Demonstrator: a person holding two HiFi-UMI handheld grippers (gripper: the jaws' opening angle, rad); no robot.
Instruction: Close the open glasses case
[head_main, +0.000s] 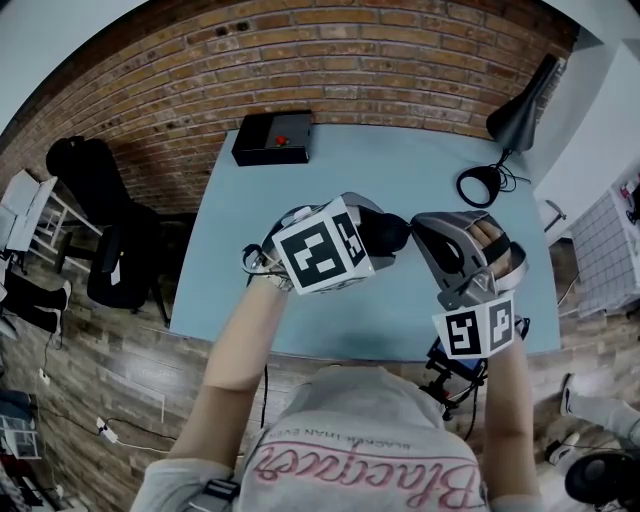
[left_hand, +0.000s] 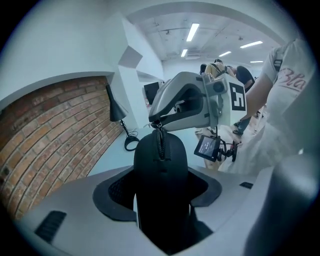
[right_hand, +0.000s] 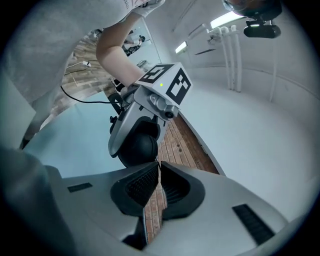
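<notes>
The case (left_hand: 160, 160) is clamped between the left gripper (left_hand: 159, 189) jaws, above the table (head_main: 400, 160). The right gripper (right_hand: 159, 172) jaws are nearly together, pinched on the zip pull (left_hand: 159, 131).

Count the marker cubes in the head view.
2. Left cube sits on the left gripper, centre frame, which clamps the glasses case. Right cube sits on the right gripper, lower right, pinching the zip pull. None looks hidden.

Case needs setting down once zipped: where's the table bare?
Bare table runs between the black box and the desk lamp, along the far side. The near middle is crowded: left gripper holding the glasses case, right gripper shut on its zipper pull.
</notes>
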